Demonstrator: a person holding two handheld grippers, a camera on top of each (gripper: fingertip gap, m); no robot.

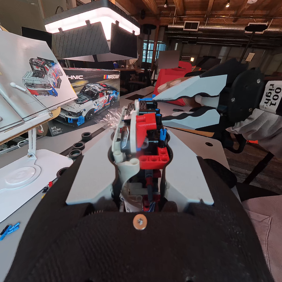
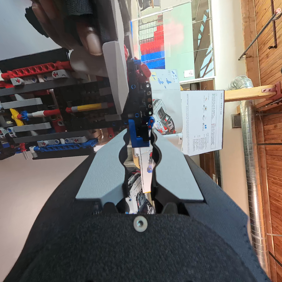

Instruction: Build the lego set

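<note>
The part-built lego car [image 1: 145, 137], made of red, white, black and blue pieces, is held off the table. My left gripper [image 1: 140, 134] is shut on its near body, one finger on each side. My right gripper [image 1: 158, 108] comes in from the right and is shut on the car's far end, by a blue pin. In the right wrist view my right gripper [image 2: 139, 131] clamps a blue and black end piece [image 2: 137, 137]. The car's underside [image 2: 61, 109] lies to the left, with a finger of the left gripper [image 2: 116, 76] and a hand on it.
An instruction booklet [image 1: 30, 73] rests on a white stand [image 1: 22, 172] at the left. The set's box [image 1: 91, 99] stands behind. Black tyres [image 1: 78, 145] and blue pins [image 1: 9, 230] lie on the table. A red object [image 1: 167, 79] is at the back right.
</note>
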